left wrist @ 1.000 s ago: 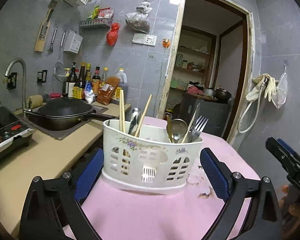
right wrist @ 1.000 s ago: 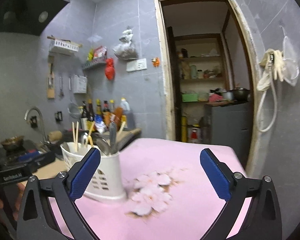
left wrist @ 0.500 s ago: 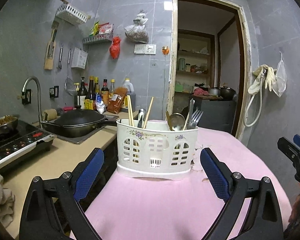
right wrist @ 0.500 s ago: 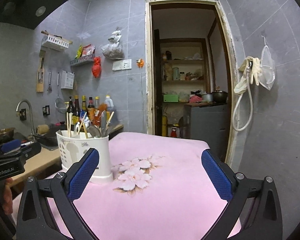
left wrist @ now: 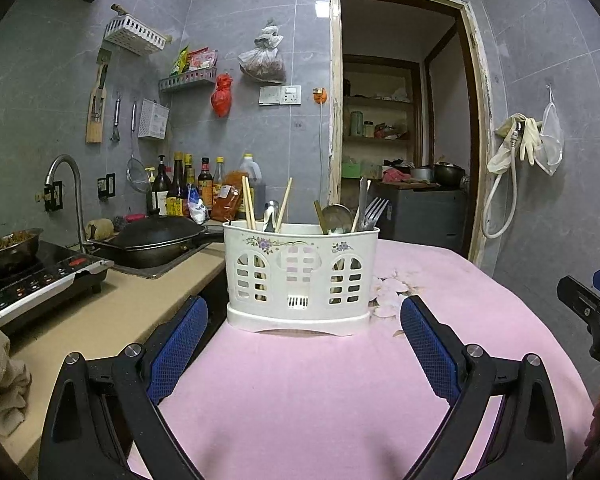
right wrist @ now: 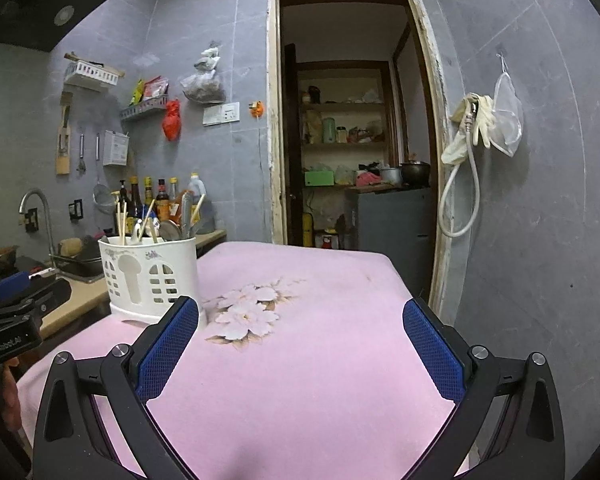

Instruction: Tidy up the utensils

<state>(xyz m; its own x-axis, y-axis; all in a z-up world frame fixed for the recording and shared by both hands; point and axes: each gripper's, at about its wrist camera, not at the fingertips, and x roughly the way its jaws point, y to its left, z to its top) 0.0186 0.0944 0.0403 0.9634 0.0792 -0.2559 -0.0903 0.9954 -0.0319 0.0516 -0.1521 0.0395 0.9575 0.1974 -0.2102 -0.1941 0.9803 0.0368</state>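
A white plastic utensil caddy (left wrist: 300, 276) stands upright on the pink tablecloth (left wrist: 320, 392). Chopsticks (left wrist: 248, 208) and a spoon (left wrist: 271, 216) stick out of its left side; a ladle (left wrist: 337, 218), a knife and a fork (left wrist: 374, 212) out of its right side. My left gripper (left wrist: 302, 348) is open and empty, a short way in front of the caddy. In the right wrist view the caddy (right wrist: 152, 276) sits at the left, and my right gripper (right wrist: 300, 352) is open and empty over the cloth to the right of the caddy.
A beige counter (left wrist: 100, 320) borders the table on the left, with an induction hob (left wrist: 40, 284), a black wok (left wrist: 156, 240), a faucet and bottles. A doorway (left wrist: 400, 120) is behind. A grey wall with a hanging hose (right wrist: 460, 184) lies at the right.
Both grippers have pulled back from the caddy, which now looks smaller and farther in the left wrist view. The right view has swung so the caddy sits farther left.
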